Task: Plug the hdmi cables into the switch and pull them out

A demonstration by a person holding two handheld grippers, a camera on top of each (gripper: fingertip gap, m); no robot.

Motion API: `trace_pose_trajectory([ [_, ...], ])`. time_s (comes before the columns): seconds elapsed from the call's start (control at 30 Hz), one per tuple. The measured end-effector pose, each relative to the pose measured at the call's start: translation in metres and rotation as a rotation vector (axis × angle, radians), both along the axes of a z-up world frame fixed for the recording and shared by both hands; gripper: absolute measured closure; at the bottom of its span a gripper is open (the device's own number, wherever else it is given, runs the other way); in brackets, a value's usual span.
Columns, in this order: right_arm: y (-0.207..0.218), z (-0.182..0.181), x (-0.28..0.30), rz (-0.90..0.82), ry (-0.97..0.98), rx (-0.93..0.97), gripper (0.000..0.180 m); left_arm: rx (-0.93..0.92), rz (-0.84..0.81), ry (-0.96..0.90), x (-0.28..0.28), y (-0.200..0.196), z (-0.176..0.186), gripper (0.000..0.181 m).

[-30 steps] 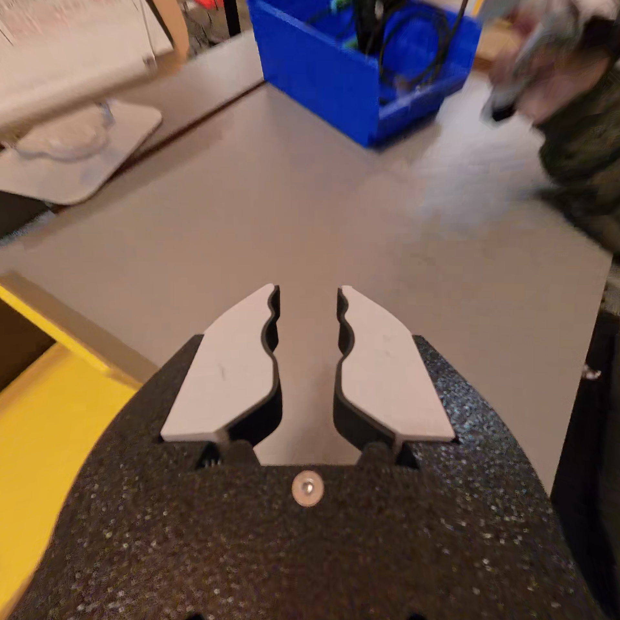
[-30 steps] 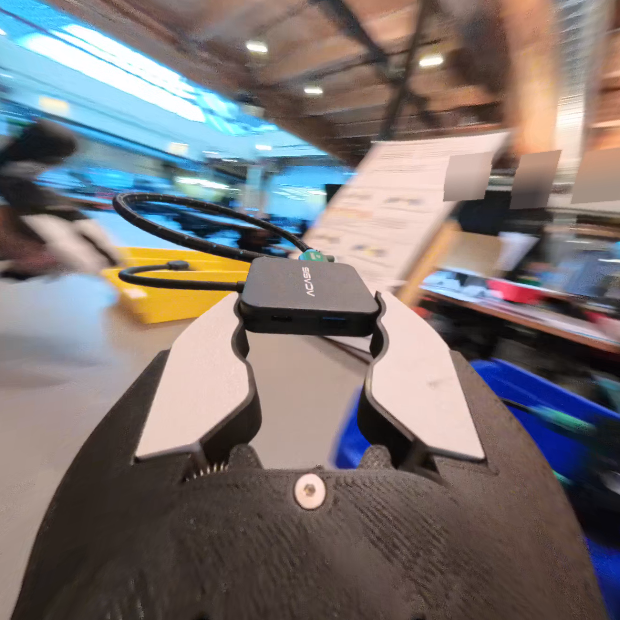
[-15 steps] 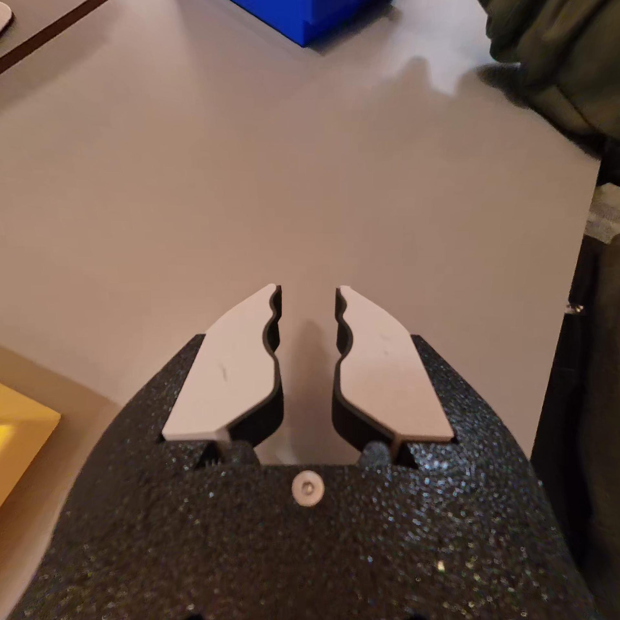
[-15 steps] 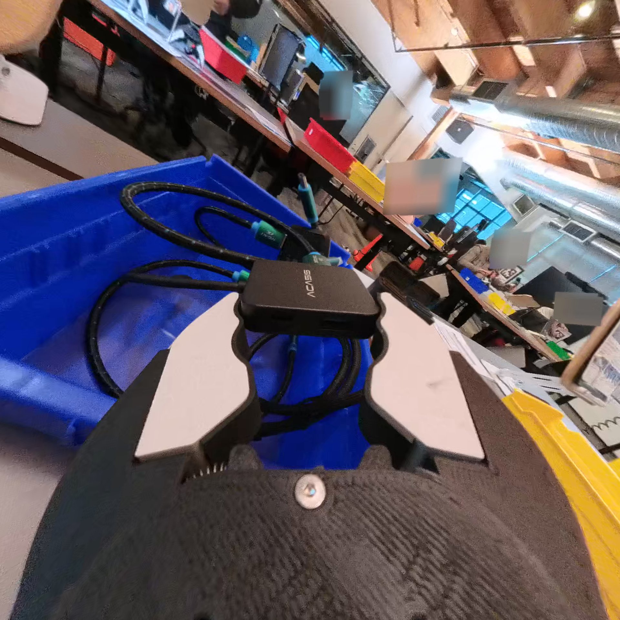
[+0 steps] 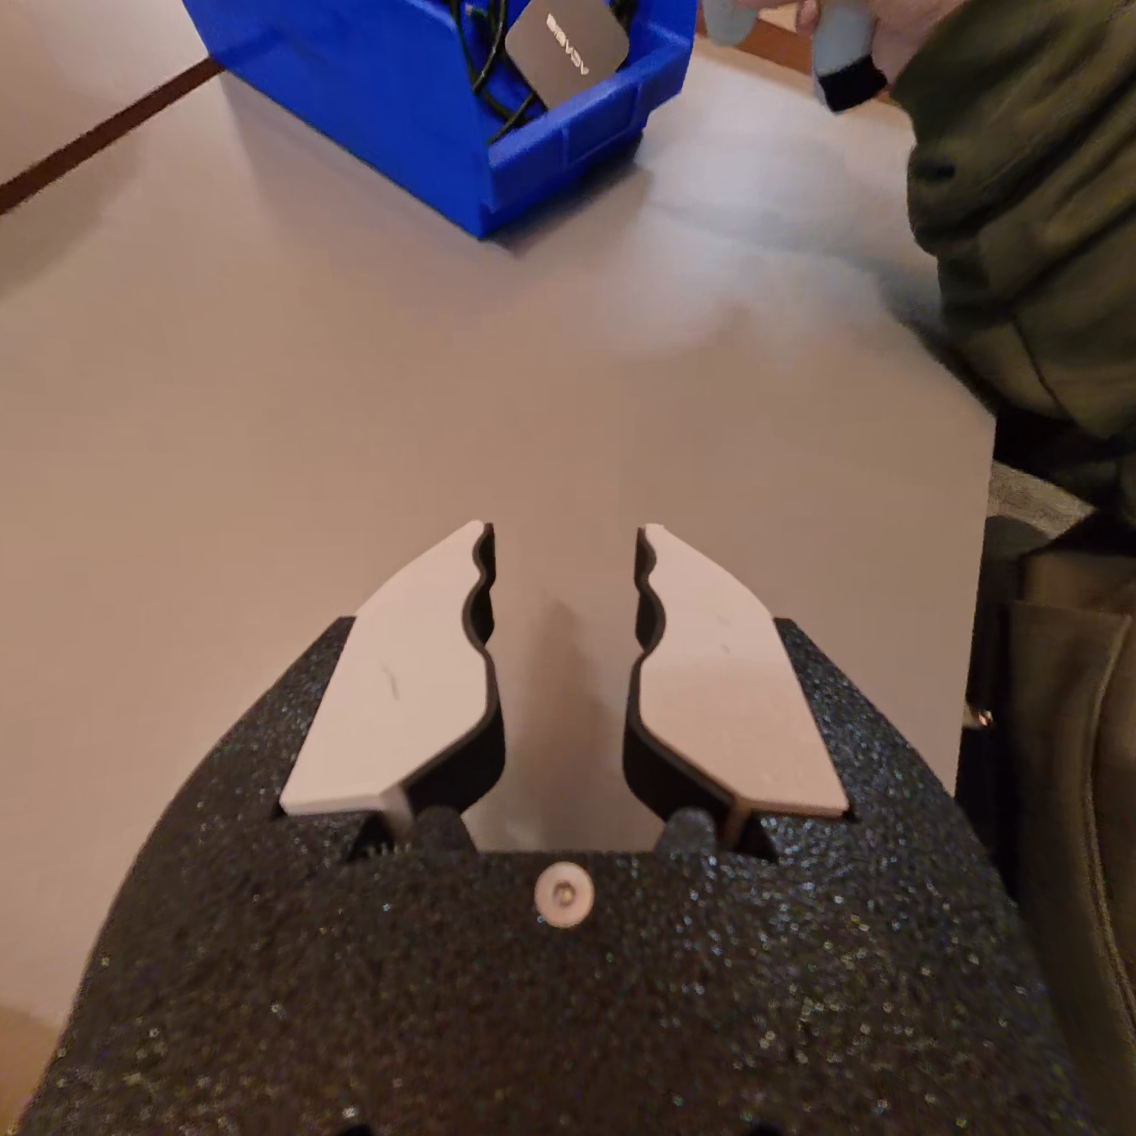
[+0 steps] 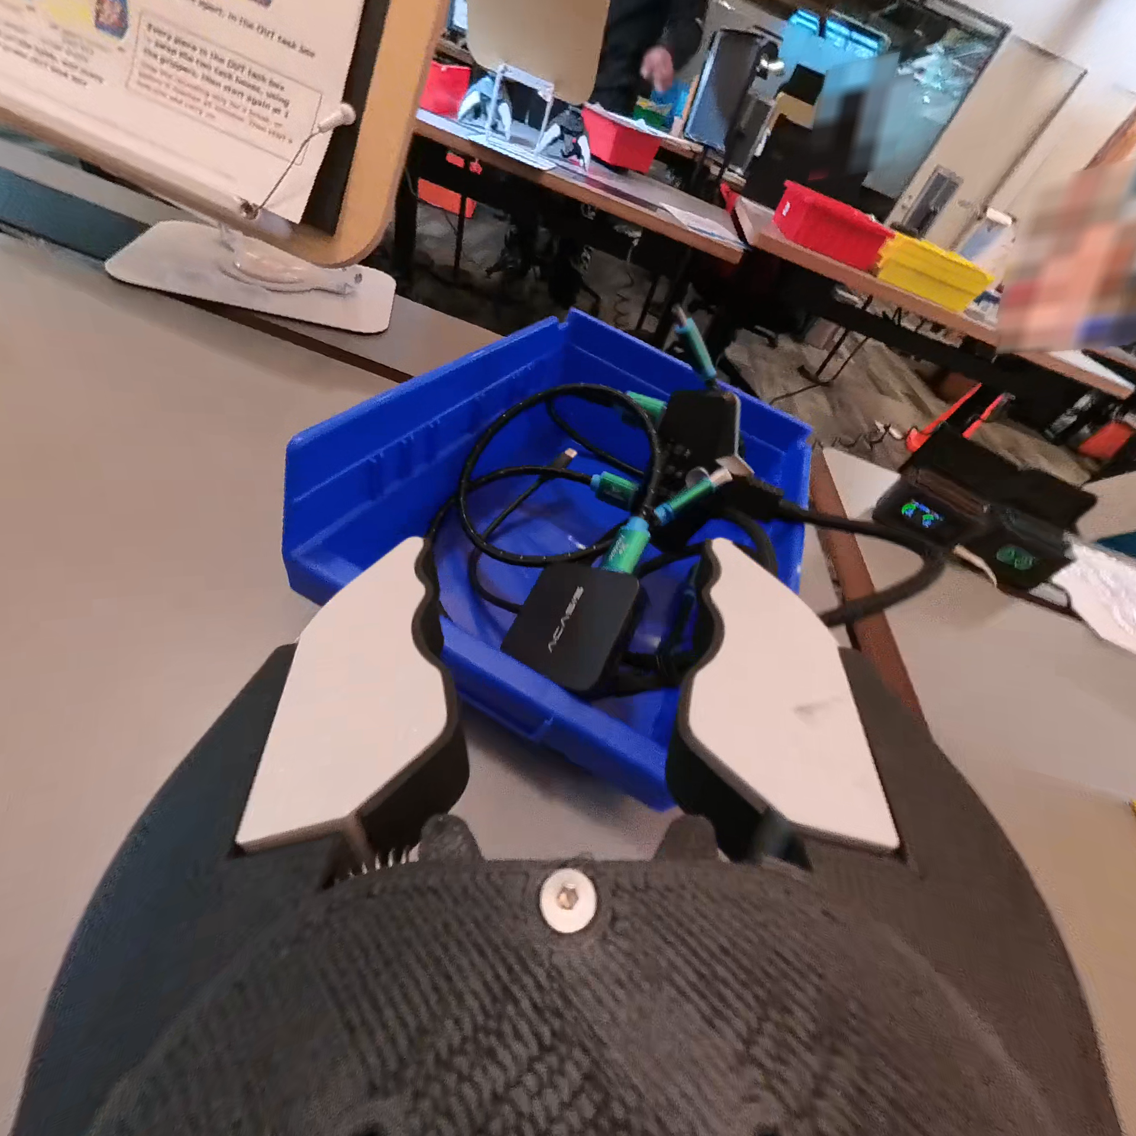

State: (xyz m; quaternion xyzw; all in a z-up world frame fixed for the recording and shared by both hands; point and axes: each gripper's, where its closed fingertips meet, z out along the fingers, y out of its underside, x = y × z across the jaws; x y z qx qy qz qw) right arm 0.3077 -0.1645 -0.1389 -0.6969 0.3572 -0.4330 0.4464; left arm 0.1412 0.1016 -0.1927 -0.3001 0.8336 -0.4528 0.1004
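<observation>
Flat matte-black switch (image 6: 571, 621) in blue bin (image 6: 381, 467)

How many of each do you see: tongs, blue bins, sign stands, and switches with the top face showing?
Tongs: 2, the left tongs and the right tongs, both open and empty
Blue bin: 1
Sign stand: 1
Switch: 1, lying in the bin on the cables
Total: 5
</observation>
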Motion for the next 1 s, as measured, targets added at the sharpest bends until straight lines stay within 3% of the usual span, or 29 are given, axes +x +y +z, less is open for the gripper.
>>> trace_pose_trajectory([
  [0.03,-0.006,-0.001,-0.004,-0.016,0.013,0.019,0.099,-0.007,0.007,-0.005,0.007,-0.008,0.004,0.137],
  [0.27,-0.052,0.012,-0.013,-0.171,-0.008,0.101,0.106,-0.065,0.217,0.039,0.098,-0.07,0.03,0.108],
  [0.47,-0.052,0.014,-0.012,-0.147,-0.024,0.179,0.112,-0.043,0.329,0.112,0.181,-0.139,0.038,0.095],
  [0.73,-0.054,0.021,-0.015,-0.132,-0.036,0.132,0.116,0.198,0.444,0.15,0.25,-0.171,-0.022,0.116],
  [0.83,-0.062,0.021,-0.015,-0.156,-0.031,0.118,0.116,0.314,0.476,0.088,0.263,-0.162,-0.036,0.14],
  [0.9,-0.063,0.021,-0.015,-0.148,-0.028,0.154,0.117,0.316,0.468,0.08,0.267,-0.165,-0.04,0.147],
  [0.93,-0.063,0.021,-0.015,-0.145,-0.025,0.17,0.118,0.31,0.466,0.091,0.268,-0.166,-0.04,0.159],
  [1.0,-0.063,0.022,-0.015,-0.137,-0.024,0.18,0.118,0.291,0.463,0.102,0.273,-0.165,-0.04,0.163],
])
